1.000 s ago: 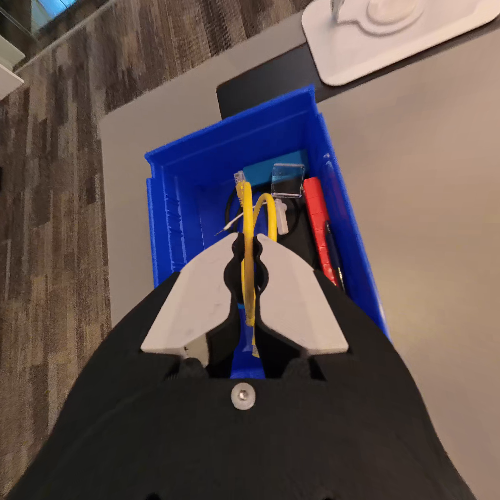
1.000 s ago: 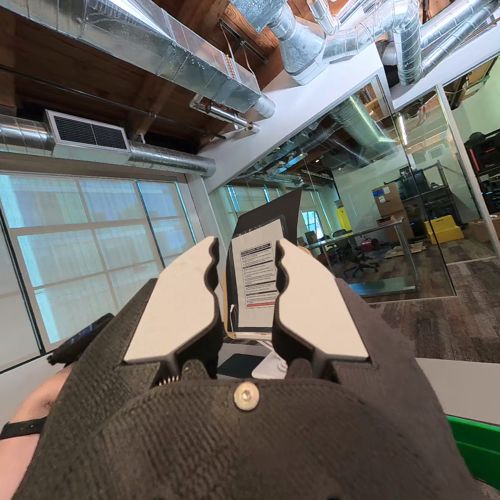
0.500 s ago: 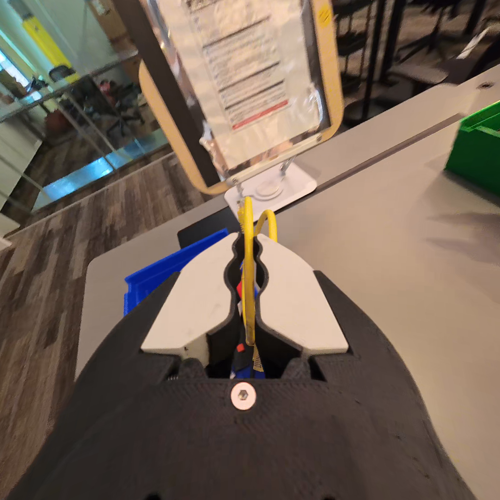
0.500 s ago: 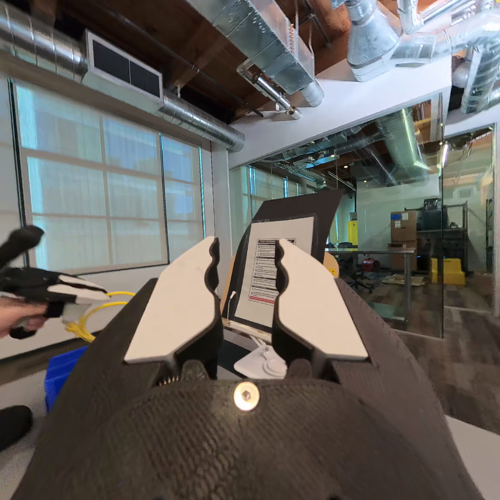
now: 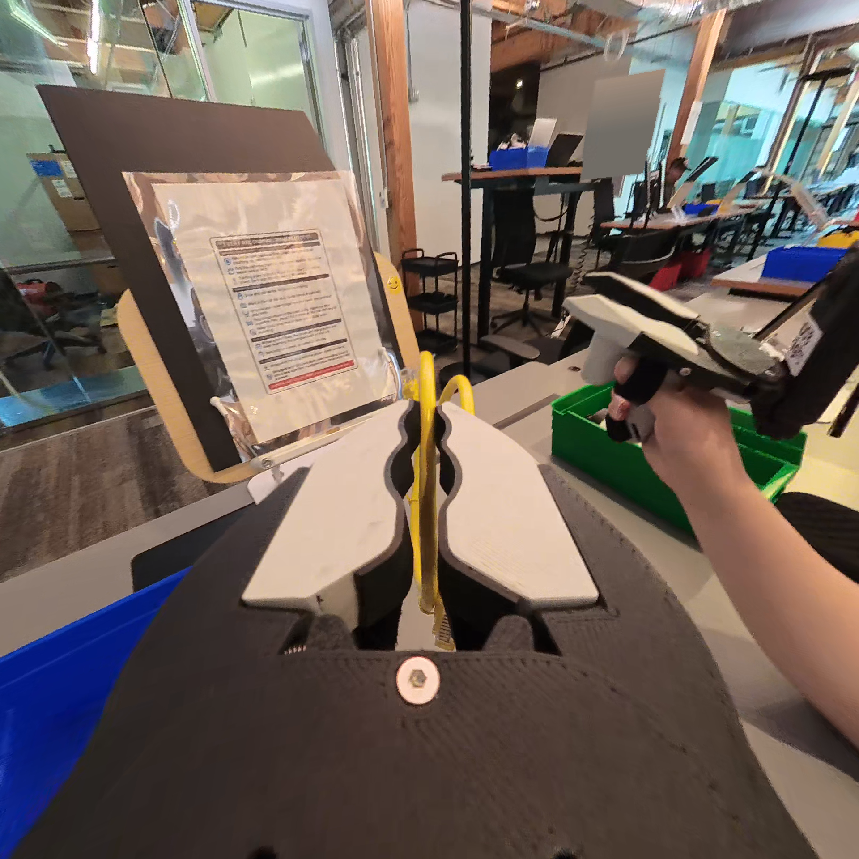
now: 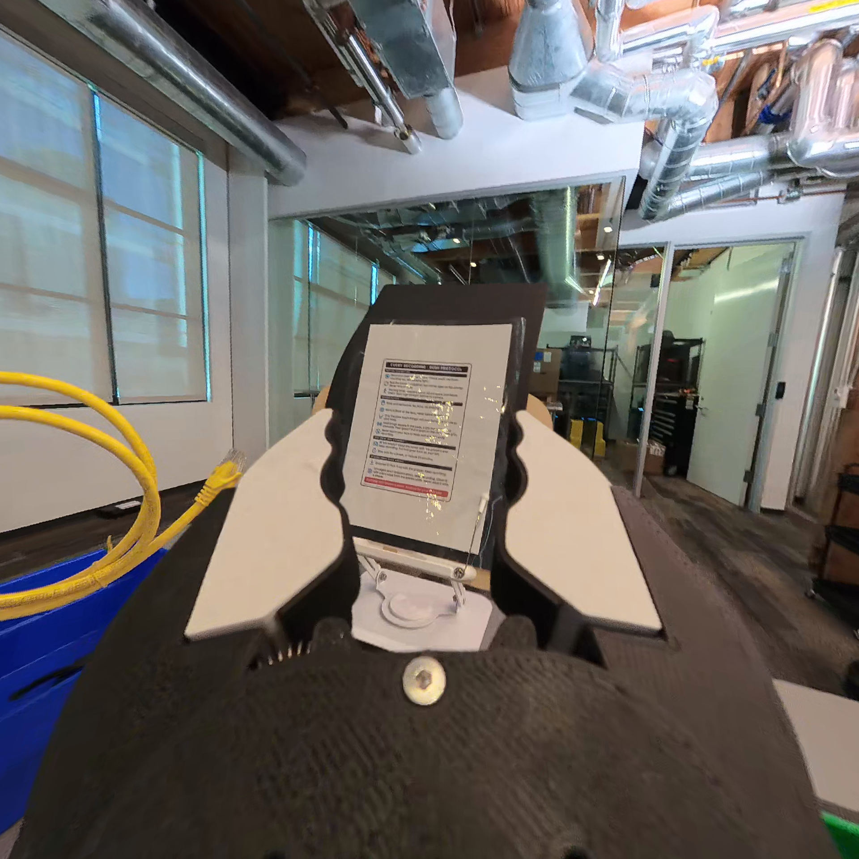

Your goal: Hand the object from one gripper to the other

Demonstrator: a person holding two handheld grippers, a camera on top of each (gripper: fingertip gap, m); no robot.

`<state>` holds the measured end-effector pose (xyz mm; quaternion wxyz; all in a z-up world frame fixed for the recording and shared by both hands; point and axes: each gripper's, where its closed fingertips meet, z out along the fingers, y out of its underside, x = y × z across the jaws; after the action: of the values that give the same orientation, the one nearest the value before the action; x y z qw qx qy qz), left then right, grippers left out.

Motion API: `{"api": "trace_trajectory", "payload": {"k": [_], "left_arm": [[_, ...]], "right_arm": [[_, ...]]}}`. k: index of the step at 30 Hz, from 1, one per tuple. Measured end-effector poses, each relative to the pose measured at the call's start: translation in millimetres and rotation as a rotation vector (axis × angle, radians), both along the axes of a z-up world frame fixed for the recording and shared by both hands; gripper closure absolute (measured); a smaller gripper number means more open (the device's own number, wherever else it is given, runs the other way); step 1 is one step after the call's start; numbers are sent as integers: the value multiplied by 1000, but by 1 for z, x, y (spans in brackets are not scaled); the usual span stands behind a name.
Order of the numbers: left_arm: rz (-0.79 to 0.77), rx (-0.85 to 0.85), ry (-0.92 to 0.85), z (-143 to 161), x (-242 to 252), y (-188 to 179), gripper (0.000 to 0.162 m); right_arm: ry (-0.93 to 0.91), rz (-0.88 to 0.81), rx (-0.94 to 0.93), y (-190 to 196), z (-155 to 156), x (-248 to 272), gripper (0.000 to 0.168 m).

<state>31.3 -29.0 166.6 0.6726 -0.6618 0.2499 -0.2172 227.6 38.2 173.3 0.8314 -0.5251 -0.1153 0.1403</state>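
At lower centre of the left wrist view, the left gripper (image 5: 424, 420) is clenched on a looped yellow network cable (image 5: 426, 488), which is held upright between its white fingers (image 5: 334, 520). Farther right, over a green plastic bin (image 5: 618, 458), the right gripper (image 6: 420, 458) is held with fingers spread apart, nothing being gripped. A laminated instruction sheet (image 6: 423, 432) is seen beyond.

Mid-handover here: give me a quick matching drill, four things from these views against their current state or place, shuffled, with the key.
Things:
1. left gripper
2. right gripper
3. yellow cable
4. green bin

States:
A. open, holding nothing
B. on the table, below the other gripper
C. shut on the cable
D. pinched between two fingers, loop sticking out ahead

Pairs: 1-C, 2-A, 3-D, 4-B
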Motion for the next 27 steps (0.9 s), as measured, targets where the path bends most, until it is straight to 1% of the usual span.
{"api": "trace_trajectory", "payload": {"k": [1,5,9,11,13,15,17,18,19,20,21,23,25,26,27], "left_arm": [[-6,4,-21,2,1,0,157],[-45,3,-88,7,5,0,157],[-51,14,-123,10,5,1,157],[-59,26,-156,14,6,0,157],[-95,46,-189,19,10,-4,157],[-135,55,-212,22,15,-8,157],[-173,61,-220,24,22,-13,157],[-190,73,-223,25,24,-15,157],[-198,81,-227,27,27,-17,157],[-200,87,-228,28,28,-18,157],[-204,95,-225,28,30,-20,157],[-200,107,-214,28,33,-21,157],[-201,122,-207,29,35,-21,157],[-200,124,-207,29,36,-21,157],[-197,127,-213,29,35,-21,157]], "right_arm": [[7,-4,-25,3,-3,1,100],[26,11,-102,12,-13,0,100],[14,33,-124,14,-17,-7,100],[10,76,-119,12,-17,-16,100],[42,222,-108,3,-15,-36,100],[114,456,-122,-11,-13,-62,98],[190,669,-177,-22,-14,-86,94],[215,744,-219,-25,-18,-96,92],[236,772,-277,-22,-24,-103,90],[252,770,-324,-17,-31,-109,81],[257,785,-337,-16,-36,-115,79],[252,873,-369,-21,-42,-131,79],[226,988,-431,-31,-50,-148,86],[204,1032,-463,-35,-55,-154,103],[187,1070,-486,-38,-59,-156,137]]}}
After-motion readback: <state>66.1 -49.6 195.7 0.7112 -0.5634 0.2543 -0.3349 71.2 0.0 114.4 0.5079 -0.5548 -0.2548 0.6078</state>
